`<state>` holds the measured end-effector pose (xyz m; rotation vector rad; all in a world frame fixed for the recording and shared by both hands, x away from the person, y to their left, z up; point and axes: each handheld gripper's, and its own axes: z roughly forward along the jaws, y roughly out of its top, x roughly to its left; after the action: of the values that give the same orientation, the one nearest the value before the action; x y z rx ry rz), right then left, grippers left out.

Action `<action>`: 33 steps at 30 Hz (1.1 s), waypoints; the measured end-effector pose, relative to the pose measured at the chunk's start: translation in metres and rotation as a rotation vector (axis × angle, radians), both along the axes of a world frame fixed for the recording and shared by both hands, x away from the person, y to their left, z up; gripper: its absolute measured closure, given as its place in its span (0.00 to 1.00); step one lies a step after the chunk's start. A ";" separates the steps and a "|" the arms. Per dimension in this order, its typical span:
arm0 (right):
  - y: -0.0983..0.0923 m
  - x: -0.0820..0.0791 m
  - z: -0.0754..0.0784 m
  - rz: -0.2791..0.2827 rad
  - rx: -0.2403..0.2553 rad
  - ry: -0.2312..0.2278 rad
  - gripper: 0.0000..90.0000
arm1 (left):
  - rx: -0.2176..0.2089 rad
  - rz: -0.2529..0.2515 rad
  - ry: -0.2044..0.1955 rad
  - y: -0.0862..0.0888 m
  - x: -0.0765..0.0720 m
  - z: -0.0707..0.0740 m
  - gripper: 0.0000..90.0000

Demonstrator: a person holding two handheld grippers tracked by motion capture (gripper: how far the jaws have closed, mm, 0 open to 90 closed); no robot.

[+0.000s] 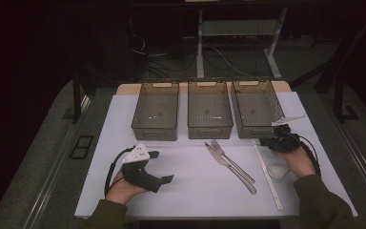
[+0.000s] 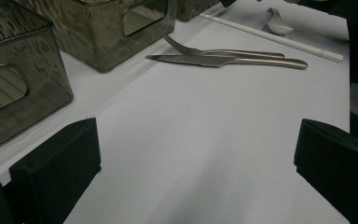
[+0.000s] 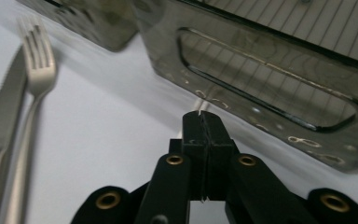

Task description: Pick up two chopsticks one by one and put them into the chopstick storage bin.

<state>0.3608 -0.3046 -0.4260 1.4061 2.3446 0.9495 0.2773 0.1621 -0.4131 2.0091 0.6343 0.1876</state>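
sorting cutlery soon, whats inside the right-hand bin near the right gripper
Nothing can be seen inside the right-hand bin: its ribbed floor is bare through the smoky walls. The right gripper sits shut in front of it, covering a little of the near corner.

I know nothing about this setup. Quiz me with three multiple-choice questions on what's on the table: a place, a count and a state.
1. Where is the fork?
A. In the middle bin
B. On the table beside the knife
C. In a gripper

2. How many bins stand in the row?
A. Two
B. Three
C. Four

3. How is the left gripper?
A. Open, nothing between its jaws
B. Shut on the knife
C. Shut on a spoon

B: fork and knife lie side by side on the white top. B: three bins line the far edge. A: its jaws stand wide apart.
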 end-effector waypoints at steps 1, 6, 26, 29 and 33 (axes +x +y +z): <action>0.000 0.003 -0.002 0.002 -0.010 0.001 0.99 | 0.001 -0.001 0.000 0.000 0.000 0.000 0.00; 0.002 0.012 -0.007 -0.002 -0.018 0.019 0.99 | 0.001 -0.001 0.000 0.000 0.000 0.000 0.00; 0.014 0.019 -0.017 0.039 -0.028 0.056 0.99 | -0.001 0.000 0.001 0.001 0.000 0.000 0.00; 0.017 0.019 -0.016 0.051 -0.032 0.056 0.99 | -0.003 -0.001 0.001 0.001 0.000 0.000 0.00; 0.024 0.019 -0.016 0.071 -0.033 0.057 0.99 | -0.004 -0.001 0.001 0.001 0.000 0.000 0.00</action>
<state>0.3802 -0.2808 -0.4423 1.3625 2.4553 0.8965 0.2774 0.1626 -0.4133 2.0056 0.6336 0.1840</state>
